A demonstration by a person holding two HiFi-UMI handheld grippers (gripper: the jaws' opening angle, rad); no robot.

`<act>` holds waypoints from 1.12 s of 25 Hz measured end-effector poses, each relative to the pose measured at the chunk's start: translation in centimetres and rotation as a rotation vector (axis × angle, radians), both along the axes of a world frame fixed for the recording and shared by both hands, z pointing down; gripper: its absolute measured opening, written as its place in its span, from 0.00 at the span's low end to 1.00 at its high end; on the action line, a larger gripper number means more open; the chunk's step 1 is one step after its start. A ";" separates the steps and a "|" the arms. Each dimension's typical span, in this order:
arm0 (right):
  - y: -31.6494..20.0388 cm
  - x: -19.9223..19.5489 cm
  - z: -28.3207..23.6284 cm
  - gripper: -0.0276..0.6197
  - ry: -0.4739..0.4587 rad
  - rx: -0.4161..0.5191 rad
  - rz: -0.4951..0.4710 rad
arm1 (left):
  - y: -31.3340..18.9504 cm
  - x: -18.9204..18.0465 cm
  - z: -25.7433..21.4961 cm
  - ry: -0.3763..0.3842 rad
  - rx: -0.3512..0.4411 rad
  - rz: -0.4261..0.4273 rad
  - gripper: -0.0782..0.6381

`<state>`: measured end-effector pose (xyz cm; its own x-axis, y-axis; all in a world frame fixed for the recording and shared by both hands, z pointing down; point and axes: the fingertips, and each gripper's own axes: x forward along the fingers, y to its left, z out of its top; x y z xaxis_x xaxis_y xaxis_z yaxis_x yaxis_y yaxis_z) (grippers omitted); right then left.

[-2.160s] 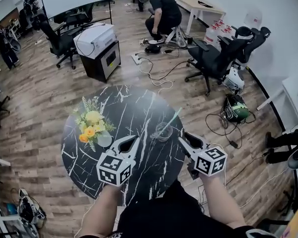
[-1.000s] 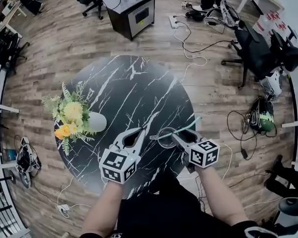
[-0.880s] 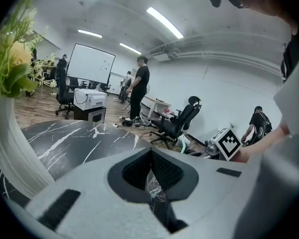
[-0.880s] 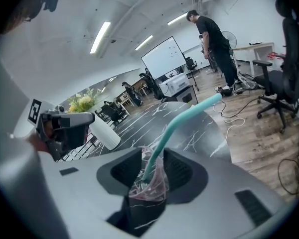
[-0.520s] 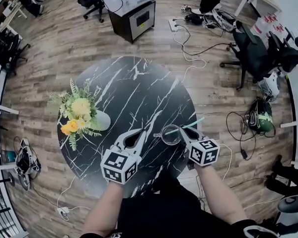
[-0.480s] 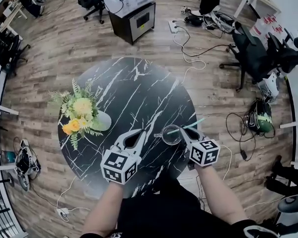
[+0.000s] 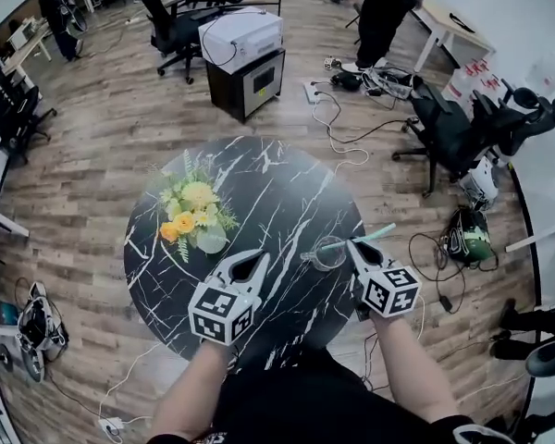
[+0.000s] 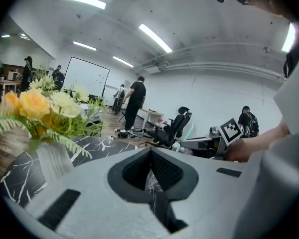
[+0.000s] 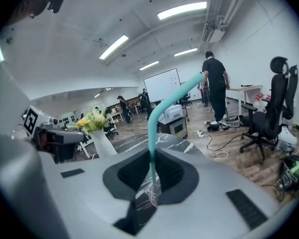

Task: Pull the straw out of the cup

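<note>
A clear glass cup (image 7: pixel 328 253) stands on the round black marble table (image 7: pixel 259 183), near its front right edge. My right gripper (image 7: pixel 352 245) is shut on a teal bent straw (image 7: pixel 361 239), which slants up to the right from over the cup. In the right gripper view the straw (image 9: pixel 154 133) rises from between the closed pads, and clear glass shows just below them. Whether the straw's lower end still sits inside the cup I cannot tell. My left gripper (image 7: pixel 258 258) hovers left of the cup, shut, with nothing in it (image 8: pixel 150 180).
A white vase of yellow flowers (image 7: pixel 196 216) stands on the table's left side, close to the left gripper (image 8: pixel 45 108). Office chairs (image 7: pixel 453 128), floor cables (image 7: pixel 338 132), a printer cabinet (image 7: pixel 242 58) and people stand around the table.
The right gripper's jaws have closed on the straw and lifted it, so it slants higher over the cup. The left gripper has shifted and risen a little. The head view has tilted.
</note>
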<state>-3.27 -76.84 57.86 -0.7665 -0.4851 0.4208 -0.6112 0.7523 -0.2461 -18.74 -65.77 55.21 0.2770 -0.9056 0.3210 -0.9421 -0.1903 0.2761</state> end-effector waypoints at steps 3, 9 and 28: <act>1.7 0.0 -3.9 0.10 -0.032 0.067 0.035 | 1.1 -0.4 -1.5 -0.005 0.035 0.038 0.12; 5.7 1.6 -11.1 0.10 -0.084 0.166 0.032 | 2.3 -0.3 -4.5 -0.026 0.081 0.090 0.12; 8.0 17.2 -24.0 0.08 -0.230 0.446 0.141 | -0.2 7.1 -11.9 -0.115 0.166 0.113 0.12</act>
<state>13.91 -68.88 33.87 -0.7292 -0.6839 -0.0218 -0.6819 0.7290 -0.0604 -11.66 -65.97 43.32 0.3502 -0.9139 0.2056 -0.9356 -0.3305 0.1244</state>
